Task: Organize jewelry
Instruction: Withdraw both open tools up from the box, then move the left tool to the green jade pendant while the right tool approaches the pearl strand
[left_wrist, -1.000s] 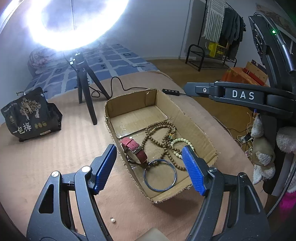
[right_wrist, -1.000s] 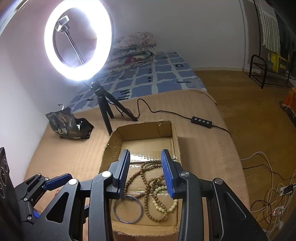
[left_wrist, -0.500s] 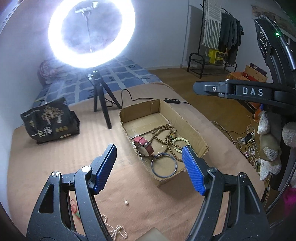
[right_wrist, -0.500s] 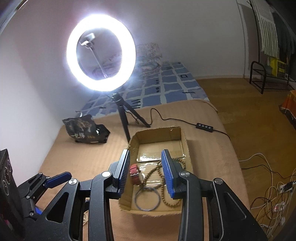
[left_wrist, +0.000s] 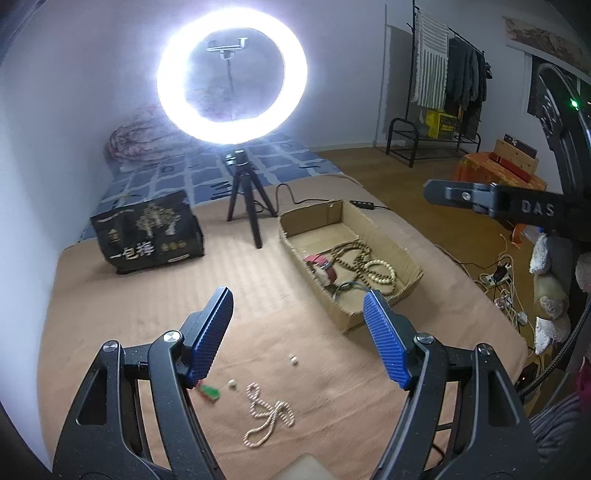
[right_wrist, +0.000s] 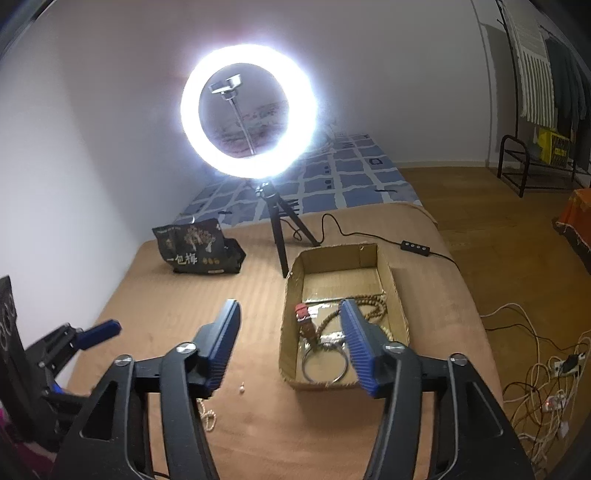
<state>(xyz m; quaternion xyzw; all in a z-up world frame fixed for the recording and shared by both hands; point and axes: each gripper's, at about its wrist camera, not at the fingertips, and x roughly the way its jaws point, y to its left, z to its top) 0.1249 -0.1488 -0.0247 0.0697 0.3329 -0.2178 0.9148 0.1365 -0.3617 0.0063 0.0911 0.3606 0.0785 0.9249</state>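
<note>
A cardboard box (left_wrist: 406, 254) on the tan blanket holds a red watch (left_wrist: 323, 264), brown bead strands (left_wrist: 351, 254), a pale green bead bracelet (left_wrist: 382, 271) and a metal bangle (right_wrist: 325, 363). A white bead necklace (left_wrist: 267, 413), two loose pearls (left_wrist: 293, 360) and a small green-red piece (left_wrist: 208, 392) lie on the blanket in front of my left gripper (left_wrist: 297, 332), which is open and empty. My right gripper (right_wrist: 291, 343) is open and empty, above the box's (right_wrist: 399, 295) left wall. The necklace (right_wrist: 207, 415) shows partly behind its left finger.
A lit ring light on a black tripod (left_wrist: 245, 206) stands behind the box, its cable and remote (right_wrist: 415, 247) trailing right. A black snack bag (left_wrist: 147, 232) sits at the back left. Cables and power strips (right_wrist: 554, 387) lie on the floor right of the bed.
Both grippers have pulled back and up from the box. The right gripper's jaws have opened wide. The loose necklace and pearls have come into the left wrist view.
</note>
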